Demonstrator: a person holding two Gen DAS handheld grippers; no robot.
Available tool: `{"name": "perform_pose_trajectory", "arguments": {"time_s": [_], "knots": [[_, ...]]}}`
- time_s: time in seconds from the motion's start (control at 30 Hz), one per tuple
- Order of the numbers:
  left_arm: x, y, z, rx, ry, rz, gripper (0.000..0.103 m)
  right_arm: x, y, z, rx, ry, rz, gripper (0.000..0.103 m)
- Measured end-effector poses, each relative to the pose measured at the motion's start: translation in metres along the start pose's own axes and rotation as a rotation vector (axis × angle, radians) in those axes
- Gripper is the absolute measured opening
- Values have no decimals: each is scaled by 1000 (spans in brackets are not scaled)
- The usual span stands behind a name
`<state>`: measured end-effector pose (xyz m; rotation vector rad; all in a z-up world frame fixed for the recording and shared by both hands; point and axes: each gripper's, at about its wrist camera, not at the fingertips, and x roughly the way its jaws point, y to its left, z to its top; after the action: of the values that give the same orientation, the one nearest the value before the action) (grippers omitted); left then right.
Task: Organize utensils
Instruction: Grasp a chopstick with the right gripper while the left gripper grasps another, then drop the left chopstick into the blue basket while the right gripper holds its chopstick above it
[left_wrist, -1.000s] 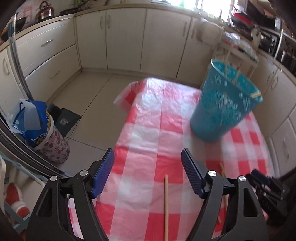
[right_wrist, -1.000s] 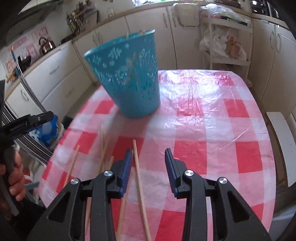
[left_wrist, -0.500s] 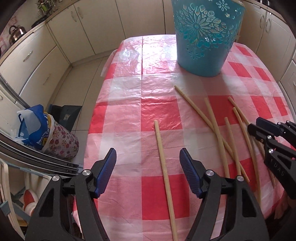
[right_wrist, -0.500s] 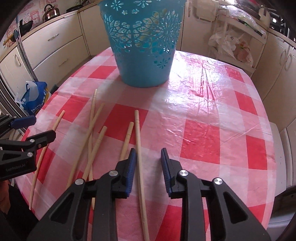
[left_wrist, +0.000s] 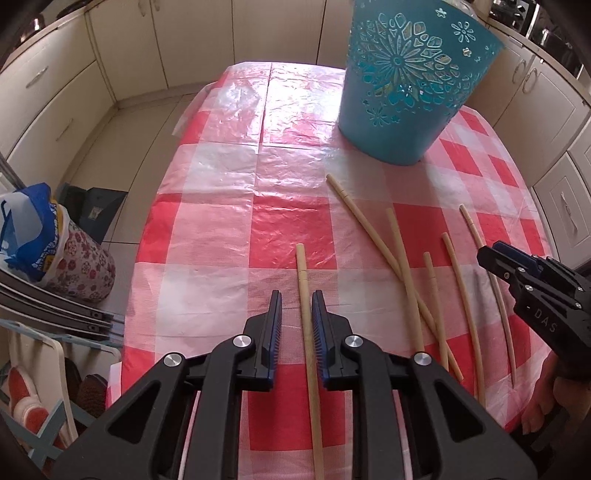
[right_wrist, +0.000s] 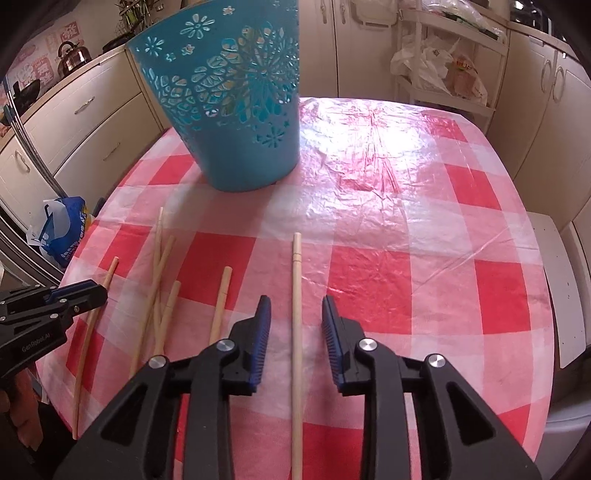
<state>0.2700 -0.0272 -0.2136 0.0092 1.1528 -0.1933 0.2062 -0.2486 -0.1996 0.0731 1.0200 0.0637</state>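
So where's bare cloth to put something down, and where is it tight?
Bare: the tablecloth to the right of the blue basket and of the chopstick between the right claw, out to the table's edge. Also the strip left of the left claw. Crowded: the loose chopsticks between the claws.

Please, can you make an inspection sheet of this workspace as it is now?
Surface: table with red-white checked plastic cover.
Job's things: six chopsticks lying loose; blue basket upright.
Clutter: nothing seen.
Grippers: left tongs, just closing, straddle a chopstick, small gaps remain; right tongs, open, straddle another.
Cables: nothing seen.
Surroundings: cream cabinets; bags on floor; kettle.
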Motion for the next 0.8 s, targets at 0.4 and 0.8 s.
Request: {"name": "perform_pose_trajectory", "arguments": {"time_s": [0.4, 0.8], "knots": [[5, -5, 7, 33, -15, 36, 16, 8, -1, 6, -18, 11, -25, 6], [-29, -14, 15, 28, -203, -12, 5, 4, -16, 8, 81, 10, 73, 6]]}}
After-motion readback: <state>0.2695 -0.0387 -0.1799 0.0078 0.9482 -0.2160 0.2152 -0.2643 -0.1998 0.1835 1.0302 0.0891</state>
